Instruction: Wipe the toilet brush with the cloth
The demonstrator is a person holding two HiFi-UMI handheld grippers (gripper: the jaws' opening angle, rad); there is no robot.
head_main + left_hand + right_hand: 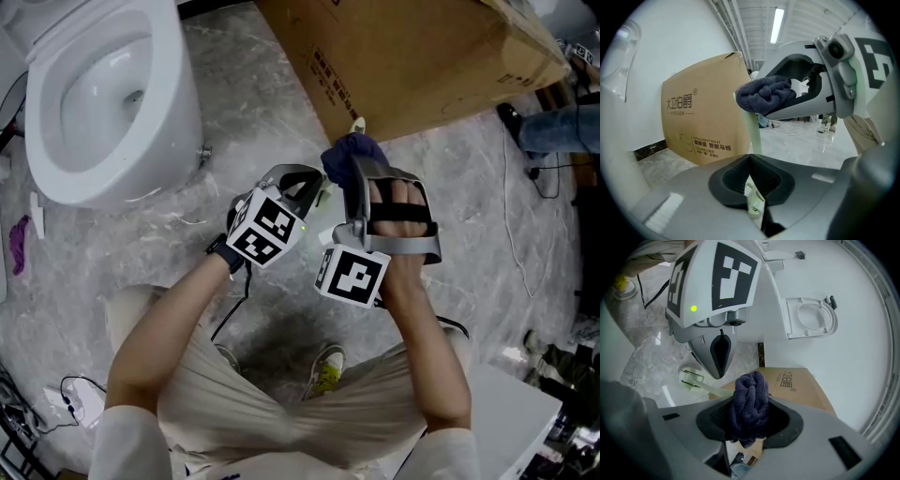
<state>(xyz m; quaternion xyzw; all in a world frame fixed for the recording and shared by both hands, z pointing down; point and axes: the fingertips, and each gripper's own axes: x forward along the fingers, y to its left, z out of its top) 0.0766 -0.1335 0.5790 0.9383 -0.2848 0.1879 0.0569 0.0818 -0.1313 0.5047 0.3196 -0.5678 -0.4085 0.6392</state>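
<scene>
Left gripper [751, 190] is clamping the pale green toilet brush [753, 131]. Its fingers are closed narrow on the brush, which is running up and away past the fingertips. Right gripper [750, 420] is pinching the bunched dark blue cloth [750, 401] between its fingers. The cloth is bulging out beyond the fingertips and sitting against the brush, well past the left fingers. The cardboard box [412, 56] is lying beyond both sets of fingertips. The toilet [103, 103] is standing off to the left gripper's outer side.
</scene>
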